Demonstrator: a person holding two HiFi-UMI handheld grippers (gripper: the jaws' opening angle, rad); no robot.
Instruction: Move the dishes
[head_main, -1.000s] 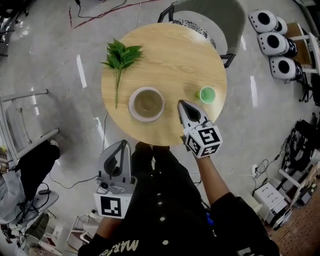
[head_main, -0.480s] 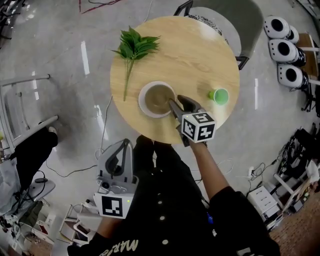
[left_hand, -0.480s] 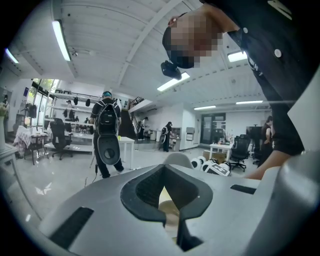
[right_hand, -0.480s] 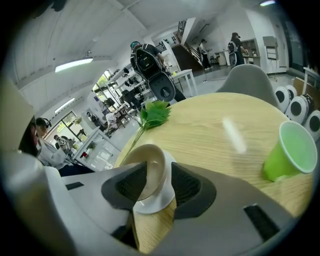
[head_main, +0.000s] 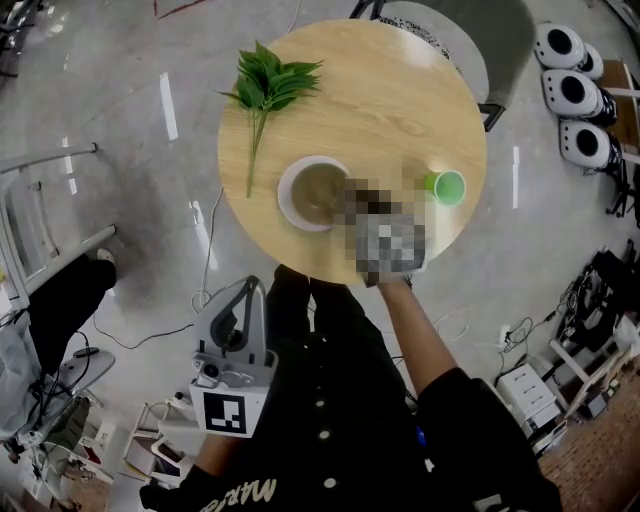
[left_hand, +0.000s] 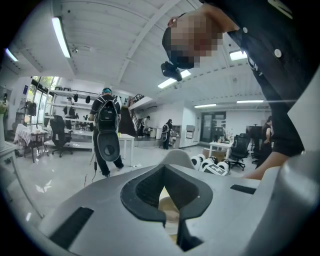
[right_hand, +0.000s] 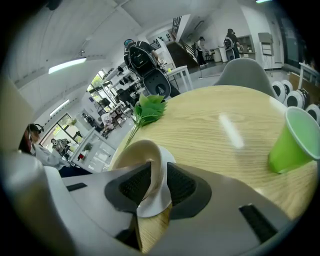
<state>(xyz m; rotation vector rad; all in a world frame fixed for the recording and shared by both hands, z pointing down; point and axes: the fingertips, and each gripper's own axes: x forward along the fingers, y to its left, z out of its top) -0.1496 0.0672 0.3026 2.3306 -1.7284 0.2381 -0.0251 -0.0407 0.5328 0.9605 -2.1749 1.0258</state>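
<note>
Right gripper (right_hand: 155, 181): jaws just closing, narrow now, 1 pad inside and 1 outside the wall of the white bowl (head_main: 310, 192); looks pinched rather than slack. Grips the rim at 4 o'clock in the head view. 1 second back: shut and empty over the table's near edge, between bowl and green cup (head_main: 446, 186), clear of both.

Left gripper (head_main: 245, 295): jaws together, nothing in them, held off the table at 7 o'clock beside the person's torso (head_main: 330, 420), same spot as before.

Bowl on the round wooden table (head_main: 400, 90), 7 o'clock of centre, unmoved. Cup at 4 o'clock, leafy sprig (head_main: 270, 85) at 10 o'clock, both where they were.
</note>
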